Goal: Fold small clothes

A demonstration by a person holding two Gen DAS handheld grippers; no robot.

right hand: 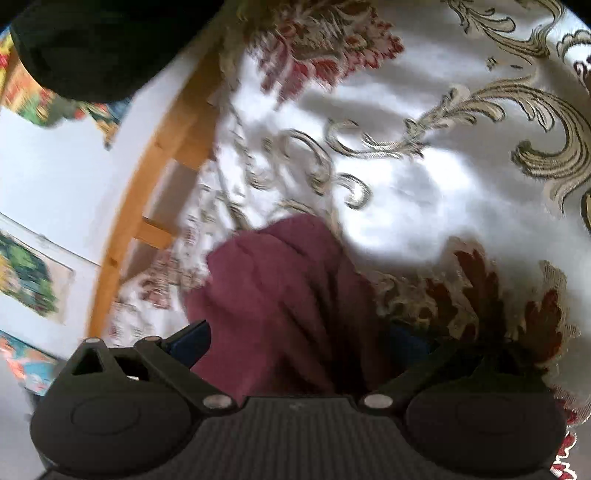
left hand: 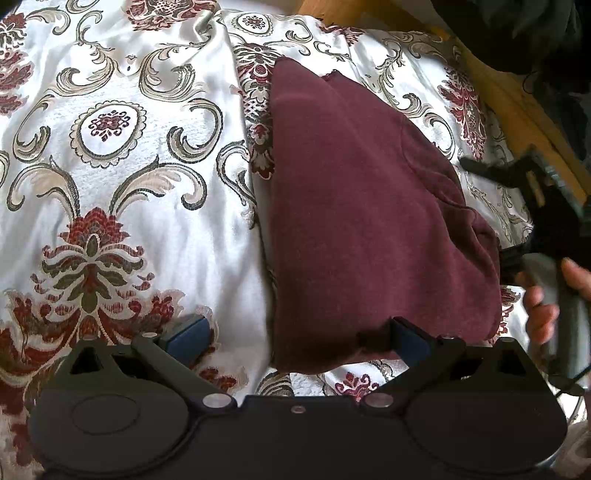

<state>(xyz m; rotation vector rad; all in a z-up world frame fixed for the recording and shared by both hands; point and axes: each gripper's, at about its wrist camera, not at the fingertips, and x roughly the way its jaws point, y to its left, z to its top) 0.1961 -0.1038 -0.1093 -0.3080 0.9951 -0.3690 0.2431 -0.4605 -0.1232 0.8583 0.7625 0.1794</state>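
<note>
A maroon garment (left hand: 354, 206) lies folded flat on the patterned white bedspread (left hand: 122, 206). My left gripper (left hand: 297, 336) is open wide at the garment's near edge. Its right finger (left hand: 406, 338) touches that edge and its left finger (left hand: 188, 334) rests over bare bedspread. In the right wrist view, which is blurred, the garment (right hand: 280, 295) is bunched between the fingers of my right gripper (right hand: 299, 341), which stand wide apart. A hand (left hand: 543, 306) holds that tool at the garment's right side.
A wooden bed rail (left hand: 517, 96) runs along the far right edge of the bedspread and shows in the right wrist view (right hand: 147, 206) too. Dark cloth (left hand: 517, 29) lies beyond it. A white wall with colourful pictures (right hand: 26, 273) stands past the rail.
</note>
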